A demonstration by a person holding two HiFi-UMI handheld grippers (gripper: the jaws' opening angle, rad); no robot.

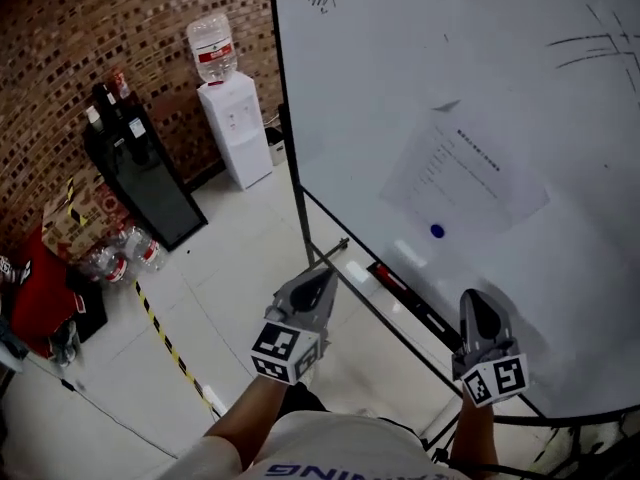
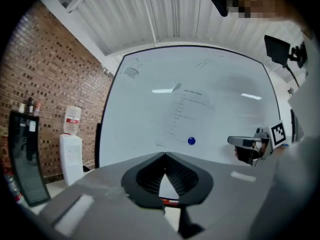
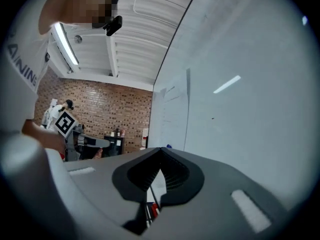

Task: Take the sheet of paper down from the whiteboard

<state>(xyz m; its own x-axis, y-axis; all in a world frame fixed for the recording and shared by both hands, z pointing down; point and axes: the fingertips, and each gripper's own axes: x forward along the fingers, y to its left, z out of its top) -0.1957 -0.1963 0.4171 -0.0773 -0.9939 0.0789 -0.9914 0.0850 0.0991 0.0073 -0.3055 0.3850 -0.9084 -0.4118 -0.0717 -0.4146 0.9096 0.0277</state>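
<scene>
A printed sheet of paper [image 1: 462,173] hangs on the whiteboard [image 1: 400,58], pinned near its lower left corner by a round blue magnet [image 1: 437,231]. Its top left corner is curled. In the left gripper view the sheet of paper [image 2: 189,109] and blue magnet [image 2: 191,141] lie ahead. My left gripper [image 1: 318,283] is shut and empty, below and left of the sheet, off the board. My right gripper [image 1: 478,306] is shut and empty, close to the board below the sheet. In the right gripper view the sheet [image 3: 174,115] shows edge-on along the board.
The whiteboard tray holds markers [image 1: 392,278]. A water dispenser [image 1: 232,118] and a black cabinet [image 1: 140,173] stand by the brick wall at the left. Boxes and bottles [image 1: 95,233] lie on the floor, which bears a yellow-black tape line [image 1: 165,338].
</scene>
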